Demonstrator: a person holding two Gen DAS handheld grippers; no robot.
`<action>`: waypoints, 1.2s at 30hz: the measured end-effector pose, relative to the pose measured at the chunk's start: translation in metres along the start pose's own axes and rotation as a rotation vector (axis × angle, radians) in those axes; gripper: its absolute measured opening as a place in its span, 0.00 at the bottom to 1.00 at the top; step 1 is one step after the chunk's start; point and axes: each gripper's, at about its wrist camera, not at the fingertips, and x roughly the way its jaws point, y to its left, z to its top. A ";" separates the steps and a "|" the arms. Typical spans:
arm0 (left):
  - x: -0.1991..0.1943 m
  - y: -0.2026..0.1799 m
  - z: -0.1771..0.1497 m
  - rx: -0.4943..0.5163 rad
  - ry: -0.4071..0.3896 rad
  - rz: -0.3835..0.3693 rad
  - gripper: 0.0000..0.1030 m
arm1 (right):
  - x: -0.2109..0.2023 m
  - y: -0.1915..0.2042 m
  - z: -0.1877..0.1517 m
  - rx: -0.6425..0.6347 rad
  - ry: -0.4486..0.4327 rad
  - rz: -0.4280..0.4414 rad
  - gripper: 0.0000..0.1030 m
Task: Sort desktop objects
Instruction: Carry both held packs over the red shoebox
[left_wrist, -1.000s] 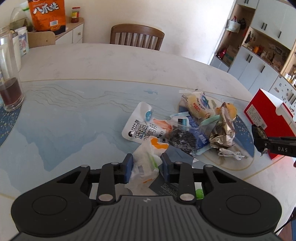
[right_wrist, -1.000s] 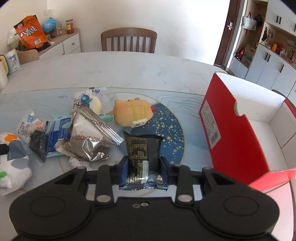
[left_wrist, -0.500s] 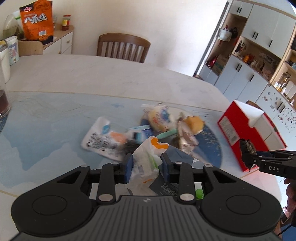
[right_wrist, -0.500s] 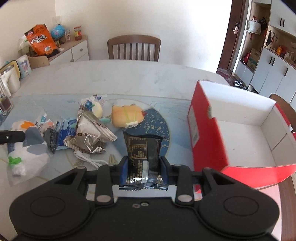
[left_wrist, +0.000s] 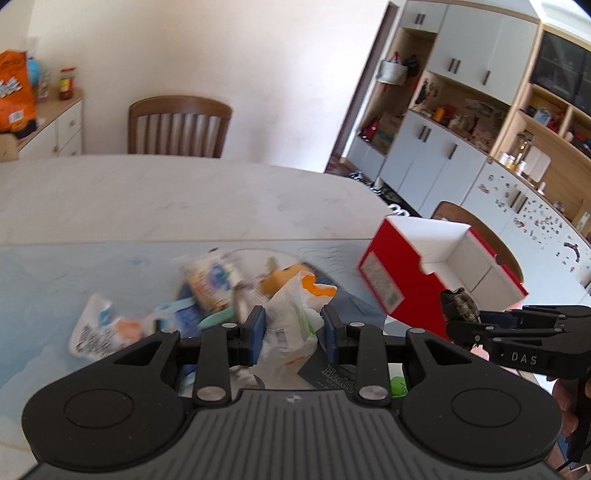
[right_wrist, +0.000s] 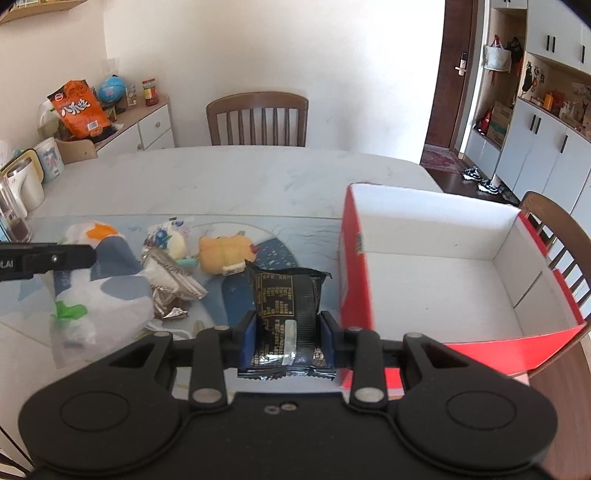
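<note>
Nearest, right gripper (right_wrist: 287, 328) clamps a black snack packet (right_wrist: 286, 295), held just beside the red shoebox (right_wrist: 354, 266); the box's white interior shows no contents. Left gripper (left_wrist: 291, 328) pinches a white plastic bag (left_wrist: 290, 314) with orange and green print, lifted over the pile. Beyond on the table mat (right_wrist: 122, 229): silver foil wrapper (right_wrist: 173, 280), yellow plush toy (right_wrist: 225, 253), white-blue snack pouch (right_wrist: 166, 236). Farther back, wooden chair (right_wrist: 257, 118), sideboard with orange chip bag (right_wrist: 79, 110).
</note>
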 end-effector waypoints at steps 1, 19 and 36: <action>0.002 -0.006 0.003 0.006 -0.003 -0.009 0.30 | -0.002 -0.004 0.001 0.001 -0.004 0.000 0.33; 0.059 -0.116 0.043 0.162 -0.033 -0.119 0.30 | -0.016 -0.088 0.012 0.021 -0.068 -0.059 0.33; 0.133 -0.192 0.064 0.296 0.002 -0.162 0.30 | 0.000 -0.163 0.016 0.005 -0.042 -0.125 0.33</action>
